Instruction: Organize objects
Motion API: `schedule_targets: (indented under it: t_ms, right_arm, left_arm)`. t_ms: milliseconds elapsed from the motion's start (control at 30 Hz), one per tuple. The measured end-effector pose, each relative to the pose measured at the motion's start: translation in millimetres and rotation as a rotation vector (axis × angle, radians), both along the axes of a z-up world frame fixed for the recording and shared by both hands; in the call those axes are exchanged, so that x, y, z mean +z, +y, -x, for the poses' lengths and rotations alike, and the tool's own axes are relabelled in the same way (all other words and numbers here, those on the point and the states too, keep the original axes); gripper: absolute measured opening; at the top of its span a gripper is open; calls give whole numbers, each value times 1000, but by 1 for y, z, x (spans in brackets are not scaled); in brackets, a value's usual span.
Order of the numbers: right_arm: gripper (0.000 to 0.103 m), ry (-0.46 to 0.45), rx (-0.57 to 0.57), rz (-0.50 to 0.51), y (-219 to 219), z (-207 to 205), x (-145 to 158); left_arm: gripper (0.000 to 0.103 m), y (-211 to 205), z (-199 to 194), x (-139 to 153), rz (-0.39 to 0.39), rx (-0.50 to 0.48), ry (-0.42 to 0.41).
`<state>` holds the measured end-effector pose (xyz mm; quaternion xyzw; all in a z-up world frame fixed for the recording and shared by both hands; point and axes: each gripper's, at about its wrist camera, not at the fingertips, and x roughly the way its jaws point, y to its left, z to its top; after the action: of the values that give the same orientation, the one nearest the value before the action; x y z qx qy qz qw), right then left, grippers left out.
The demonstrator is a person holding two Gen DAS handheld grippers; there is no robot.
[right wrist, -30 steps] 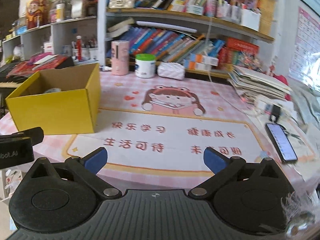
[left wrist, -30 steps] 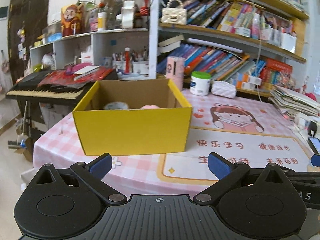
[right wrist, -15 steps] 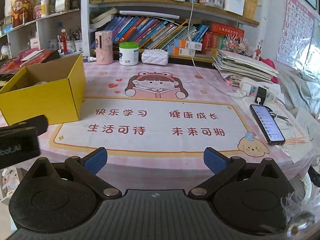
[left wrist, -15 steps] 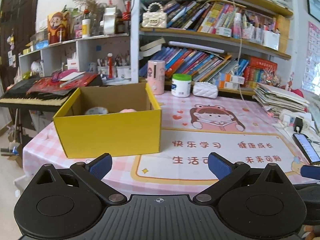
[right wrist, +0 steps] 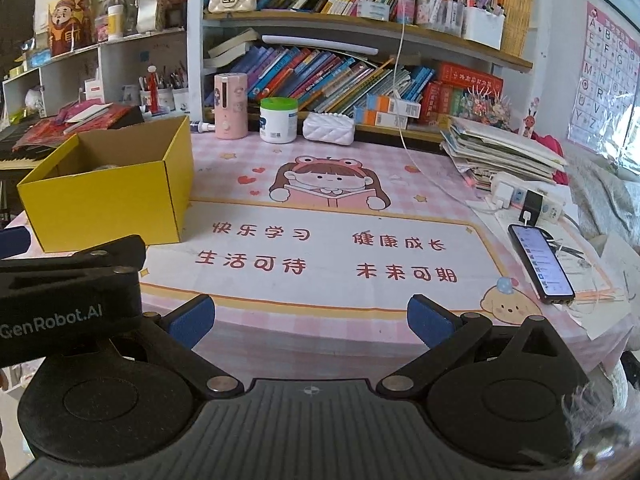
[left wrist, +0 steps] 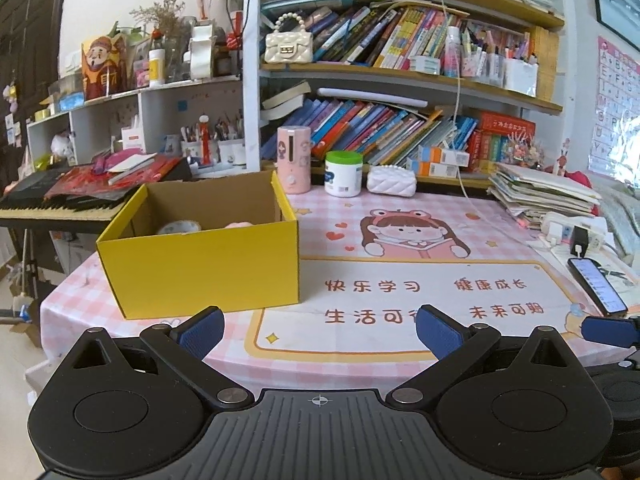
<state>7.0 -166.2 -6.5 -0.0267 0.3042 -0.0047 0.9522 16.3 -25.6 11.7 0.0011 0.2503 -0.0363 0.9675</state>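
Observation:
A yellow cardboard box (left wrist: 200,264) (right wrist: 108,196) stands open-topped on the left of the pink table mat (left wrist: 400,292) (right wrist: 328,256). Inside it a pale roll (left wrist: 179,227) and a pink object (left wrist: 239,225) peek over the rim. My left gripper (left wrist: 318,330) hovers before the table's front edge, open and holding nothing. My right gripper (right wrist: 310,326) is likewise open and empty, back from the front edge. The left gripper's black body (right wrist: 68,292) shows at the left of the right wrist view.
At the back of the table stand a pink canister (left wrist: 294,160), a white jar with green lid (left wrist: 343,174) and a white quilted pouch (left wrist: 392,181). A phone (right wrist: 540,264), a power strip (right wrist: 528,200) and stacked papers (right wrist: 504,152) lie right. Bookshelves rise behind; a keyboard (left wrist: 60,208) sits left.
Both grippers have drawn back from the table and risen, so the box and mat look smaller and farther. Both stay open and empty.

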Motion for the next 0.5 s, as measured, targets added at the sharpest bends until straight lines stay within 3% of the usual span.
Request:
schedule_targets:
  t_ms: [500]
  right_arm:
    - [103,6,15,-7,1,11,-2]
  left_arm:
    - [103,-4,8,1,-17,-22,-8]
